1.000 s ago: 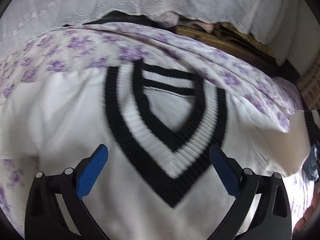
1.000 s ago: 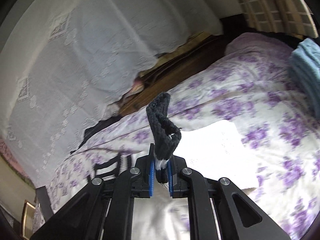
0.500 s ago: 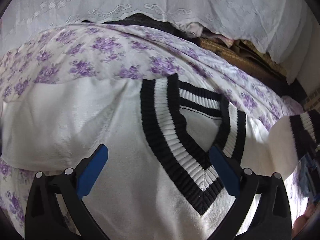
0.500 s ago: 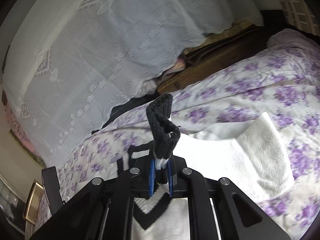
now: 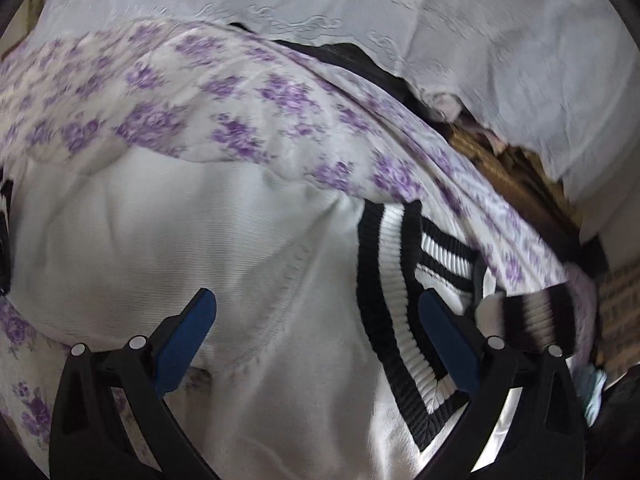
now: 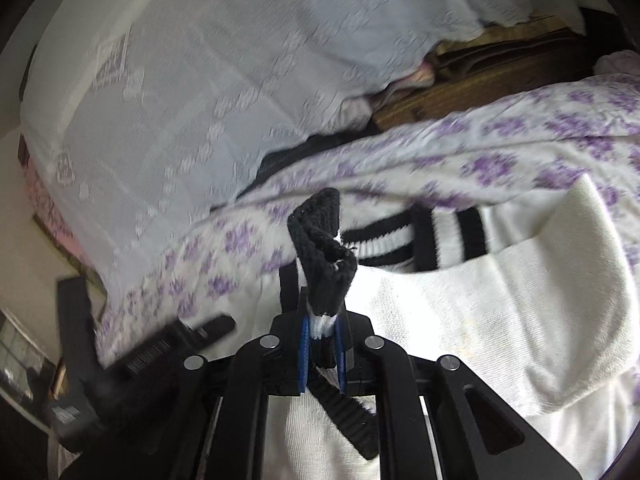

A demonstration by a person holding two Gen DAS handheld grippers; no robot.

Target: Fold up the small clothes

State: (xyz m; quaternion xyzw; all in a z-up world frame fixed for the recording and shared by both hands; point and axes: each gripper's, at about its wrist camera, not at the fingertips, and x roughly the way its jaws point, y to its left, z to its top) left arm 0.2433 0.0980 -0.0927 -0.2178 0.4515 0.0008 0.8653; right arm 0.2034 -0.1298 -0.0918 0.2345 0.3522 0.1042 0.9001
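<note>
A white knit sweater (image 5: 240, 240) with a black-and-white striped V-neck collar (image 5: 384, 300) lies flat on a purple-flowered bedsheet (image 5: 180, 120). My left gripper (image 5: 316, 320) hovers open over its shoulder area, with nothing between the blue pads (image 5: 192, 332). My right gripper (image 6: 322, 344) is shut on the black ribbed sleeve cuff (image 6: 324, 264), which sticks up from the jaws. The white sleeve (image 6: 520, 312) trails behind it, folded over the sweater's body near the collar (image 6: 424, 240). In the left wrist view the striped cuff (image 5: 532, 316) shows blurred at the right.
A white lace curtain (image 5: 440, 20) hangs behind the bed, with dark wooden furniture (image 6: 460, 92) under its hem. A black device (image 6: 140, 364) with a barcode label sits at the lower left of the right wrist view. The bedsheet (image 6: 520, 148) runs on to the right.
My right gripper has carried the cuff leftwards across the sweater, drawing the sleeve over the body. My left gripper has slid left, so the collar now sits to its right.
</note>
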